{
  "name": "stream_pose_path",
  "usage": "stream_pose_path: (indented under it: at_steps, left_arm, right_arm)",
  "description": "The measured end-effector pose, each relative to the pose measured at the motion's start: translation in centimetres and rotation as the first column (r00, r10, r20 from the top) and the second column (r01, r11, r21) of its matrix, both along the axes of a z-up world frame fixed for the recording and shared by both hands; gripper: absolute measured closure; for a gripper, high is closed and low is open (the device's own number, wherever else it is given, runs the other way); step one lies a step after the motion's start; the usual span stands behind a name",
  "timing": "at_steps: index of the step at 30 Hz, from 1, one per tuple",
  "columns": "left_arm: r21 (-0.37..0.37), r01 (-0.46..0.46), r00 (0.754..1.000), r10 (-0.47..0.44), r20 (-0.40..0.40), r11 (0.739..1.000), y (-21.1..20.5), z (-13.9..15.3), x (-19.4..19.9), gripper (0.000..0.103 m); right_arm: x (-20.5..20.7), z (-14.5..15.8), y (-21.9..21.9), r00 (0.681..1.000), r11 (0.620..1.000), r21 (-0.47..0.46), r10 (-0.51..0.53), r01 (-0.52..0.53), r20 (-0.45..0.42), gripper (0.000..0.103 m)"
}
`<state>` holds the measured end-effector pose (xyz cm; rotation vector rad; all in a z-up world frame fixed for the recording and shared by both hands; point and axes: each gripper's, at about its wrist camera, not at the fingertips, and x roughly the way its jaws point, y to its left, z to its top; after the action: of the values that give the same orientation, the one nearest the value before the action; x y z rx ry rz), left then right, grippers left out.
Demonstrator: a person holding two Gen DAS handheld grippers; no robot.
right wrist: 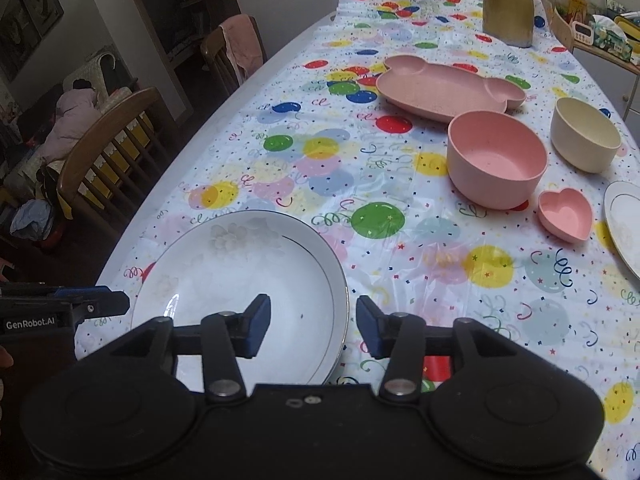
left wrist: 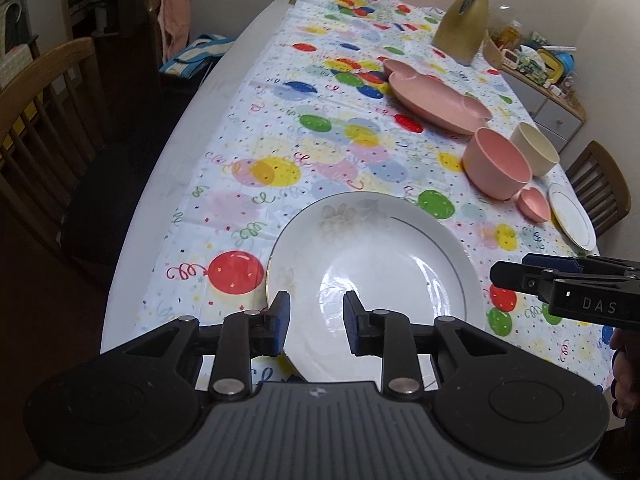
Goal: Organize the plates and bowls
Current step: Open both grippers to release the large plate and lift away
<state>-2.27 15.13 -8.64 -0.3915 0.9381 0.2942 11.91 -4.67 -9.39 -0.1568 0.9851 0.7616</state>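
A deep white china plate with a thin silver ring and a pale grey flower print (left wrist: pixel 372 272) lies flat on the near part of the desk (left wrist: pixel 248 40), on a white plastic cloth printed with coloured balloons and streamers (left wrist: pixel 280 152). The left gripper (left wrist: pixel 314 320) hangs above the plate's near rim with its blue-padded fingers (left wrist: pixel 280 320) released, a clear gap between them and nothing held; the plate shows through that gap but the pads do not press on it. The right gripper (right wrist: pixel 310 326) hangs over the plate's right edge, its fingers (right wrist: pixel 258 326) spread wider and likewise grasping nothing; one finger stands over the plate's well, the other over the cloth just right of the rim. Each gripper shows in the other's view, at the plate's side. Farther off and to the right lies a pink divided plate shaped like a bear's head (right wrist: pixel 448 90), and nearer than it a round pink bowl (right wrist: pixel 496 160) with a cream bowl (right wrist: pixel 586 134) just to its right, apart from it. A small pink heart-shaped dish (right wrist: pixel 566 214) sits near the pink bowl's near right side, and a second white plate with a silver ring (right wrist: pixel 624 224) lies at the right edge. A gold-coloured jug (right wrist: pixel 508 4) stands at the far end of the desk. Wooden chairs (right wrist: pixel 108 152) stand along the left side.
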Motion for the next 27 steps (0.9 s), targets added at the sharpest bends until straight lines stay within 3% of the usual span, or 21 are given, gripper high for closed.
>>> stream_pose_path:
  at_steps: [2,4,6,12,22,27]
  left_arm:
    - [0.006,0.015,1.000,-0.015,0.012,1.000,-0.4,0.5,0.0,0.072]
    - [0.013,0.027,0.999,-0.027,0.030,1.000,-0.9,1.0,0.0,0.060]
    - [0.033,0.037,0.998,-0.039,0.054,0.999,-1.5,1.7,-0.1,0.040]
    - [0.058,0.080,0.991,-0.086,0.101,0.995,-3.0,3.3,0.0,0.039]
    - [0.092,0.160,0.972,-0.173,0.157,0.983,-6.1,5.4,0.9,0.035]
    - [0.119,0.193,0.960,-0.212,0.183,0.974,-8.0,6.4,1.9,0.024]
  right_arm:
    - [-0.5,0.5,-0.2,1.000,1.000,0.006,-0.006,0.006,0.014,0.045]
    - [-1.0,1.0,-0.4,1.000,1.000,0.015,-0.011,0.010,0.029,0.040]
    - [-1.5,1.6,-0.7,0.999,1.000,0.022,-0.016,0.015,0.046,0.036]
    - [-2.8,3.6,-1.8,0.992,0.998,0.043,-0.050,0.045,0.113,0.019]
    - [-4.2,6.5,-5.2,0.972,0.989,0.090,-0.133,0.118,0.191,0.006]
    - [-4.5,7.7,-7.0,0.961,0.985,0.112,-0.158,0.135,0.227,0.001]
